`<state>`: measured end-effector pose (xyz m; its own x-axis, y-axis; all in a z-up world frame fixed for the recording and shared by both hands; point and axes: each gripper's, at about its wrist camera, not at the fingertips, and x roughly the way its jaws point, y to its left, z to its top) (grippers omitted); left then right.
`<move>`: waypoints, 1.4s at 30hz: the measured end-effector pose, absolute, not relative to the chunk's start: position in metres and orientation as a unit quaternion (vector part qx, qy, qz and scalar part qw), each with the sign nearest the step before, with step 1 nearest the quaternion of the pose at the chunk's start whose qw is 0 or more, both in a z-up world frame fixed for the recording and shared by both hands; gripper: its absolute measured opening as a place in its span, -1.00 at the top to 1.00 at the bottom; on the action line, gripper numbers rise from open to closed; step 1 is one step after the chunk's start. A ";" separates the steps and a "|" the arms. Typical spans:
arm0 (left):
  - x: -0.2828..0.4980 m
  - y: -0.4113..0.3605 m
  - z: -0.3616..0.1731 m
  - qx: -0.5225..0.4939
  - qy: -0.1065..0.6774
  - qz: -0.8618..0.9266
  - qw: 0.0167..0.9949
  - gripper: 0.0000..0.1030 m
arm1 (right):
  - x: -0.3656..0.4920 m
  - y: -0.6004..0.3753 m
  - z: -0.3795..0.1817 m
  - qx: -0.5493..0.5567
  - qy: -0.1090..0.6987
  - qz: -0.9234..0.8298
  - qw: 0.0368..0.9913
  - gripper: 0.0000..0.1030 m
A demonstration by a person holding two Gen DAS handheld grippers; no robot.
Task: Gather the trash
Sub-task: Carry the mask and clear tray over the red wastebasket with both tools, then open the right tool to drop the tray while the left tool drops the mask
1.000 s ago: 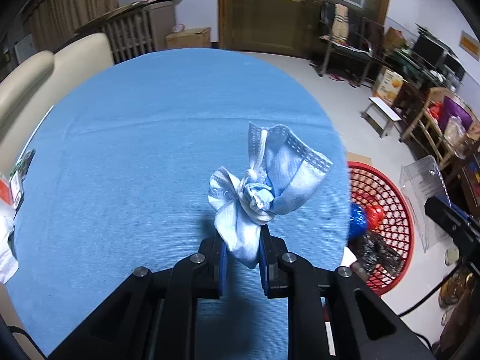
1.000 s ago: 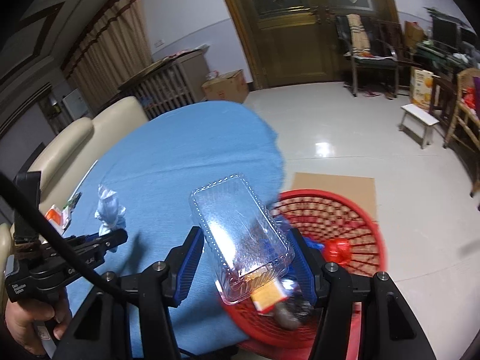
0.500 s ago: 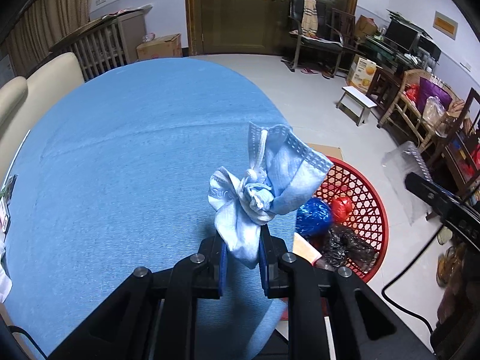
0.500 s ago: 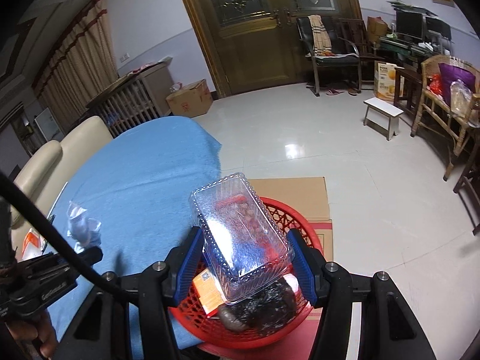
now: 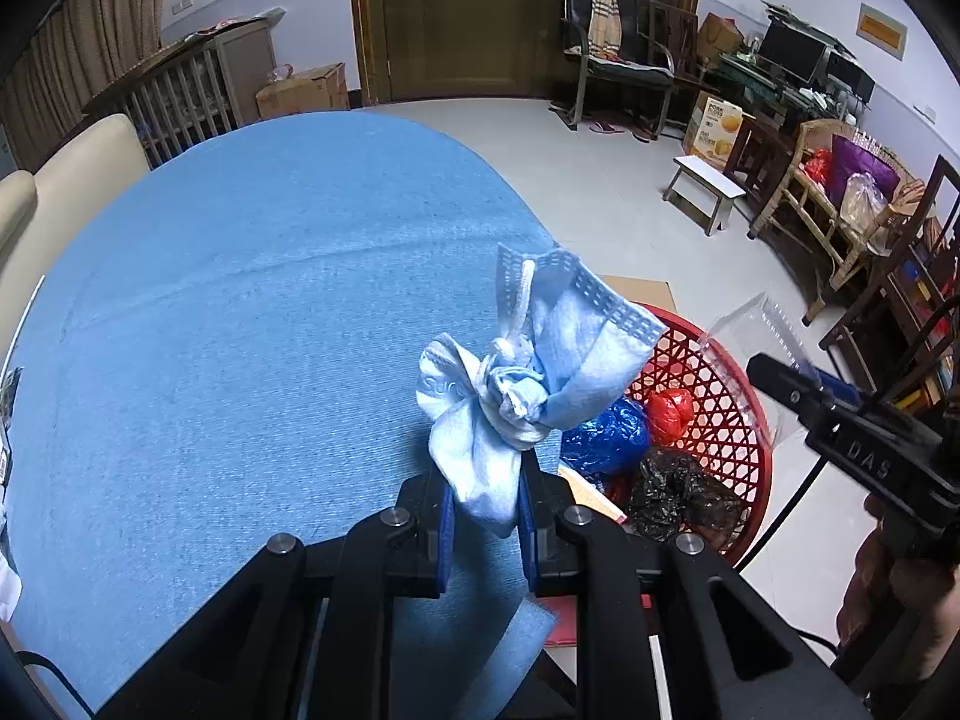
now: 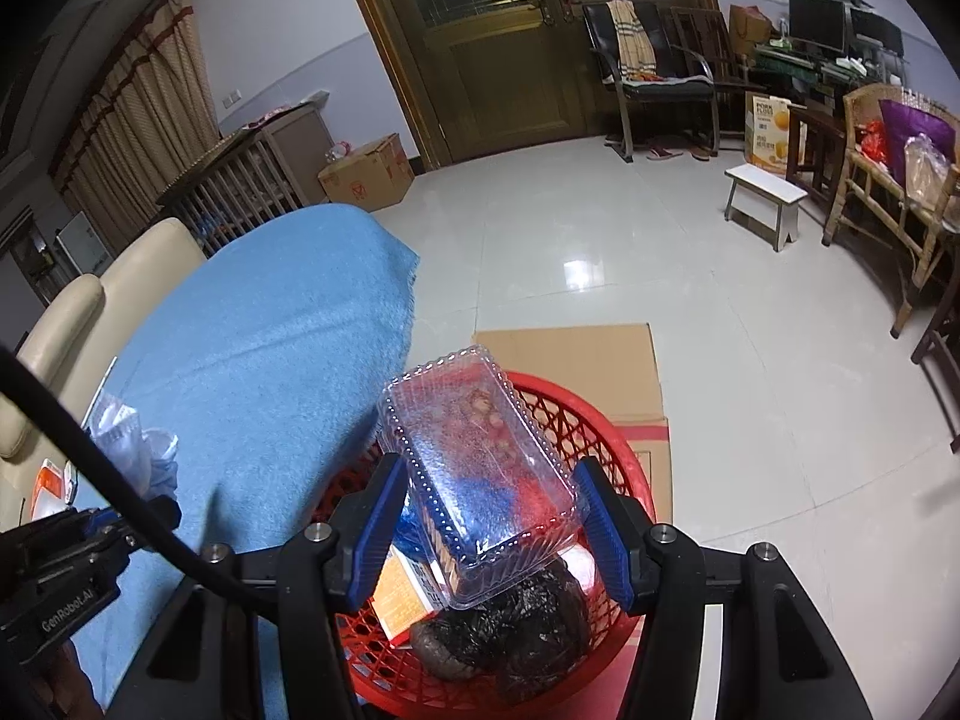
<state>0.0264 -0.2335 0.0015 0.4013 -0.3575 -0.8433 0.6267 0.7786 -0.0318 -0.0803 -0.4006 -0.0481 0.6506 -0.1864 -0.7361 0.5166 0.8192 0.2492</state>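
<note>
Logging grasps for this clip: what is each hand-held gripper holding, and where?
Left hand-held gripper: crumpled face mask, pinched at its bottom end. Right hand-held gripper: clear plastic container, across its sides.

One mask (image 5: 516, 384), one clear container (image 6: 480, 480), one basket (image 6: 624, 450)

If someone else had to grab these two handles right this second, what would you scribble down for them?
Left tool: shut on the knotted blue face mask, held above the blue-covered table, near the edge beside the basket.
Right tool: holding the clear plastic container directly over the red basket on the floor.
Done: basket already holds a blue bag, a red bag, a black bag and an orange carton.
Left: drop the container, then bring the mask over and drop it. Some wrappers appear to remain at the table's far side.
</note>
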 end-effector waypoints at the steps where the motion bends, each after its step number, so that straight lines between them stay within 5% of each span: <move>1: 0.026 -0.236 0.001 0.148 0.459 -0.300 0.823 0.64 | -0.080 -0.401 -0.051 0.226 0.371 -0.202 0.878 -0.18; 7: 0.025 -0.251 -0.003 0.156 0.463 -0.306 0.817 0.64 | -0.079 -0.409 -0.074 0.246 0.404 -0.209 0.856 -0.48; 37: -0.005 -0.321 -0.016 0.206 0.466 -0.352 0.785 0.59 | -0.148 -0.430 0.020 0.275 0.279 -0.242 0.888 -0.49; 40: -0.006 -0.327 -0.024 0.217 0.477 -0.352 0.775 -0.35 | -0.152 -0.429 0.026 0.273 0.273 -0.245 0.889 -0.49; 42: -0.009 -0.327 -0.024 0.229 0.464 -0.340 0.785 -0.54 | -0.154 -0.428 0.030 0.272 0.270 -0.245 0.891 -0.49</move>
